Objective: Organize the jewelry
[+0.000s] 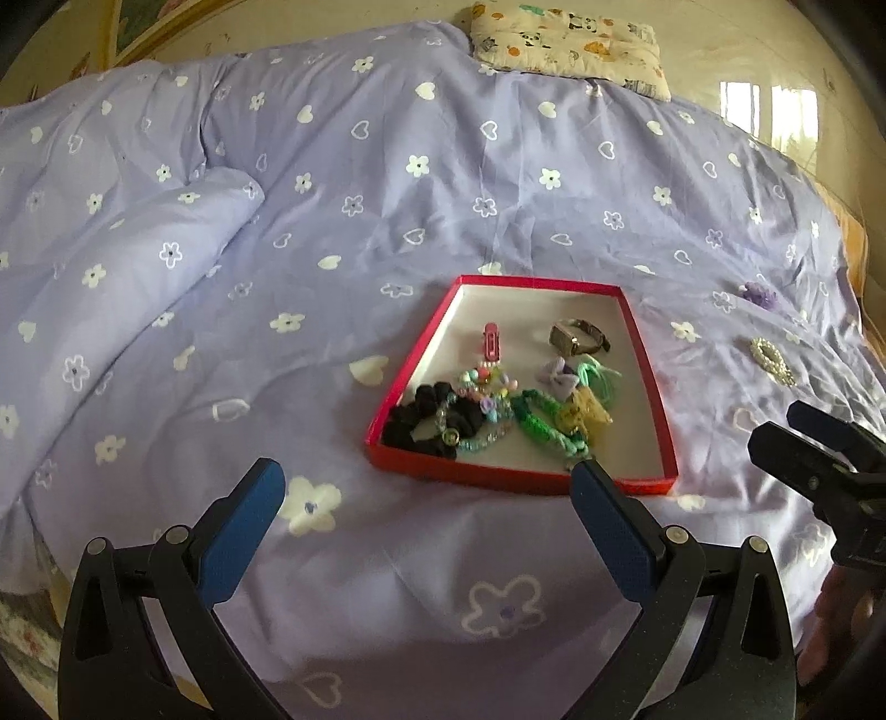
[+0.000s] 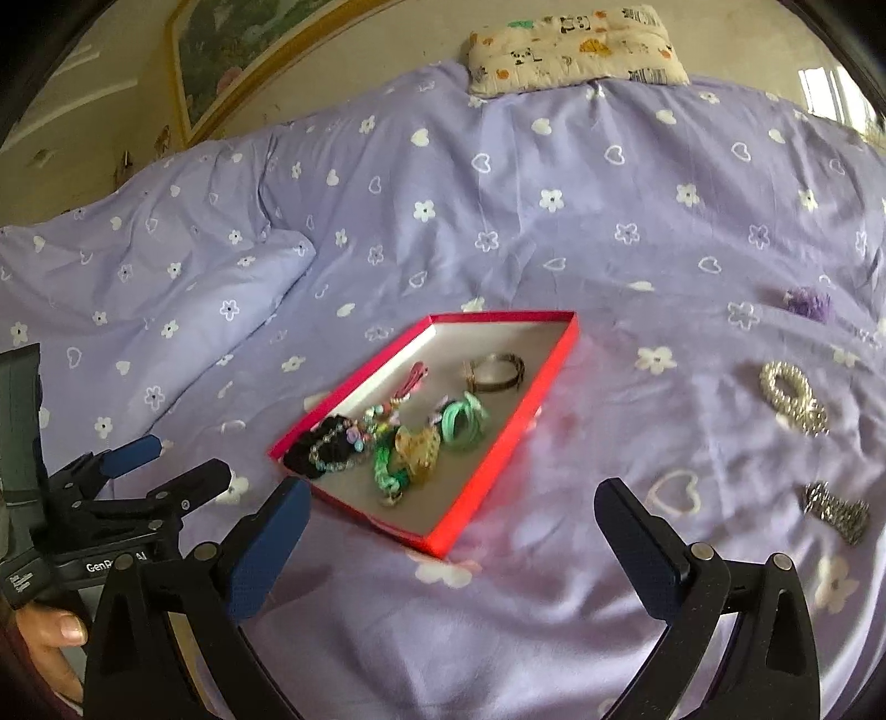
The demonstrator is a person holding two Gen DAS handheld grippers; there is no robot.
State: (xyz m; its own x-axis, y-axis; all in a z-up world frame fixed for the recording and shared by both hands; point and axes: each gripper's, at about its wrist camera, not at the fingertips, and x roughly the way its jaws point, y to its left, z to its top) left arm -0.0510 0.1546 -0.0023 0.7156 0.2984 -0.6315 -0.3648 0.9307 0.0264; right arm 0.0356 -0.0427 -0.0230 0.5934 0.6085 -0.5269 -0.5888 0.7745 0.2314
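Observation:
A red tray [image 1: 653, 399] [image 2: 548, 371] lies on the purple bedspread and holds a watch [image 1: 578, 337], a pink clip [image 1: 490, 341], a black scrunchie [image 1: 423, 421], bead bracelets, green bands [image 2: 465, 419] and a purple bow [image 1: 559, 376]. Outside it to the right lie a pearl hair tie [image 2: 792, 396] [image 1: 771, 360], a silver piece [image 2: 836, 512] and a purple flower piece [image 2: 808, 302] [image 1: 760, 293]. My left gripper [image 1: 426, 487] is open and empty just before the tray's near edge. My right gripper [image 2: 451, 507] is open and empty at the tray's near corner.
A patterned pillow [image 2: 576, 47] lies at the bed's far end. A folded duvet bulge [image 1: 138, 255] rises to the left. A framed picture [image 2: 232, 55] hangs on the wall behind. The right gripper shows at the right edge of the left wrist view [image 1: 819, 459].

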